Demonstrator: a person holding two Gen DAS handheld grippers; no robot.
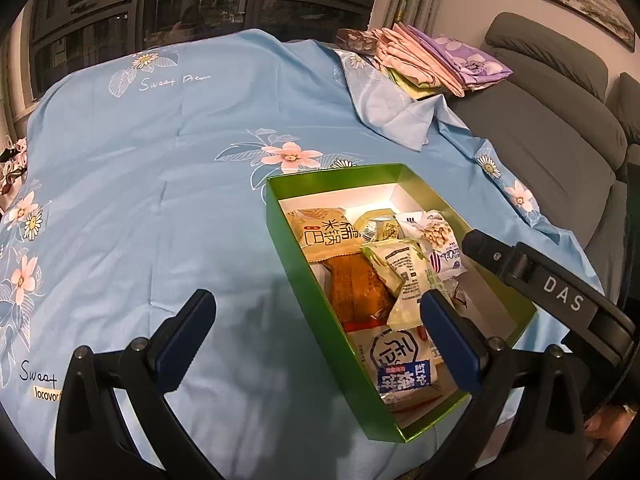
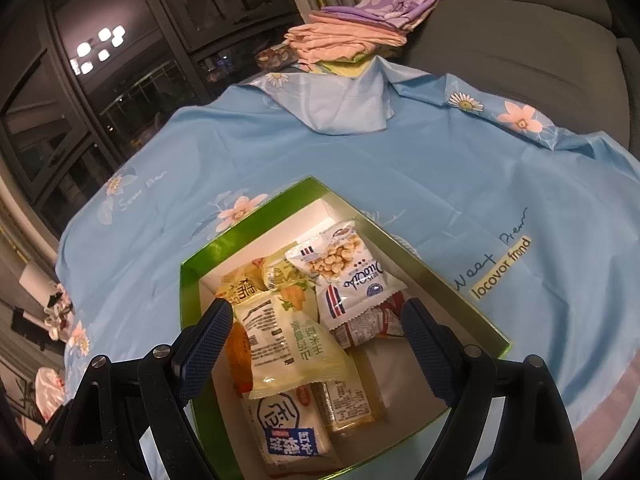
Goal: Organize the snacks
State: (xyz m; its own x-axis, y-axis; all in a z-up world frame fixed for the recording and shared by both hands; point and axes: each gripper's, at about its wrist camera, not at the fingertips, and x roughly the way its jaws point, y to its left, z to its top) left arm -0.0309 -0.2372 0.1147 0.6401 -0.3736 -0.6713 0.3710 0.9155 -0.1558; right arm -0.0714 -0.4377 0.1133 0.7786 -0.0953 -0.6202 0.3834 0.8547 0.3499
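My right tongs (image 2: 316, 344) hang spread wide and empty just above the green box (image 2: 200, 252), over the pale green cracker packet (image 2: 288, 344) that lies on top of the pile. My left tongs (image 1: 316, 336) are also released and hold nothing; one finger is over the blue floral sheet (image 1: 160, 160) covering the worktop, the other over the box's near edge. All the snacks I can see are already in the box: the peanut packet (image 2: 344, 264), the blue-and-white biscuit packet (image 2: 292, 436), the yellow rice-crust packet (image 1: 324, 228) and others. I judge the gathering nearly done. The next move calls for tidying the heap, perhaps laying the top packet flat, without crushing what lies beneath.
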